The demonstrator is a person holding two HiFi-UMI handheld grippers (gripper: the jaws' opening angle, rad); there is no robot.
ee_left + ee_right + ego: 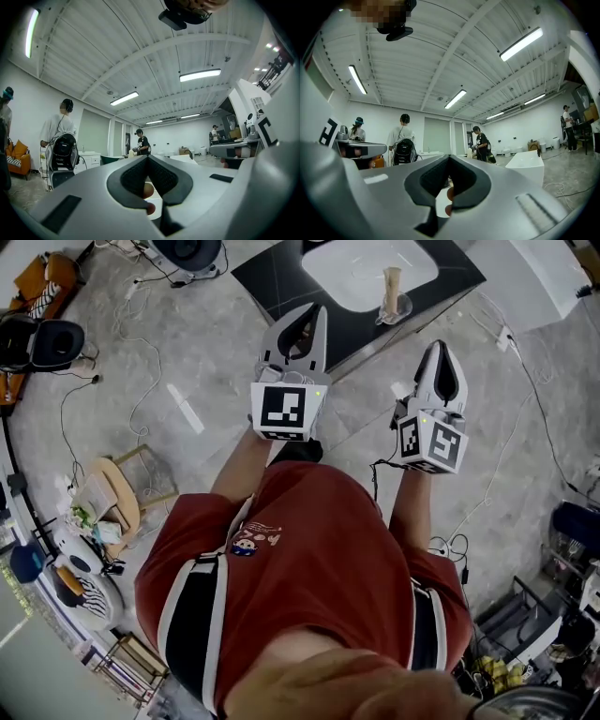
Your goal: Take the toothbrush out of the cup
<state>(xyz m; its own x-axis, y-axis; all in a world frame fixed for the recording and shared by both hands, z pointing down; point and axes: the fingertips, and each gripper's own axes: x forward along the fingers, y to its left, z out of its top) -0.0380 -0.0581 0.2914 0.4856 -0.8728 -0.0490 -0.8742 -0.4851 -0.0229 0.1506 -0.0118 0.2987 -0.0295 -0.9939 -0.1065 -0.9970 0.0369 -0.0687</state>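
In the head view a clear cup [397,309] stands on the black counter [281,277] beside a white basin [361,268]. A pale toothbrush [391,282] sticks upright out of the cup. My left gripper [316,311] is held level, its tips near the counter's front edge, left of the cup and apart from it. My right gripper [441,346] hangs lower right of the cup, short of the counter. Both are shut with nothing between the jaws. The left gripper [149,158] and right gripper [449,157] views look across the room; cup and toothbrush do not show there.
Cables trail over the grey floor [187,362]. A wooden stool [122,491] and a black chair [42,341] stand at the left, cluttered racks at the lower right. Several people stand in the room [402,140], and a white tub [527,164] sits to the right.
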